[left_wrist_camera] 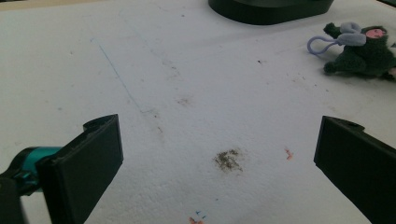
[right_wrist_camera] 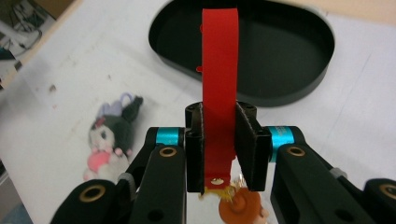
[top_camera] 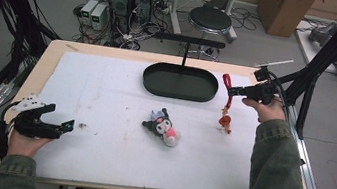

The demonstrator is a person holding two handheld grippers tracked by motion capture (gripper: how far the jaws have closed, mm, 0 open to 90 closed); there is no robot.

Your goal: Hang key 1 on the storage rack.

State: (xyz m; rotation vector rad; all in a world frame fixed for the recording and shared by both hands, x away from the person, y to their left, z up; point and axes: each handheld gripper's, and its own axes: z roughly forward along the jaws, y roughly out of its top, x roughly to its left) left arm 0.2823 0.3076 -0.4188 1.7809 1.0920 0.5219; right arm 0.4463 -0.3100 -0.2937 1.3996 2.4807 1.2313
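Right gripper (right_wrist_camera: 219, 149), jaws clamped on red strap (right_wrist_camera: 218, 84) of charm (top_camera: 225, 123), charm hanging clear above white mat (top_camera: 106, 90), right of black oval tray (top_camera: 180, 82). Left gripper (left_wrist_camera: 219, 158), jaws spread wide, empty, near mat's left edge, well apart from tray. Plush toy (top_camera: 164, 127) lying in front of tray.

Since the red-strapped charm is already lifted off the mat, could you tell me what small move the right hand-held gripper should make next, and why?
Probably carry it toward the bar of the black stand. The right hand-held gripper is shut on the charm's red strap, with the orange charm dangling clear of the mat beside the stand's oval tray. The strap's loop stands free above the jaws, so it looks ready to slip over the bar.
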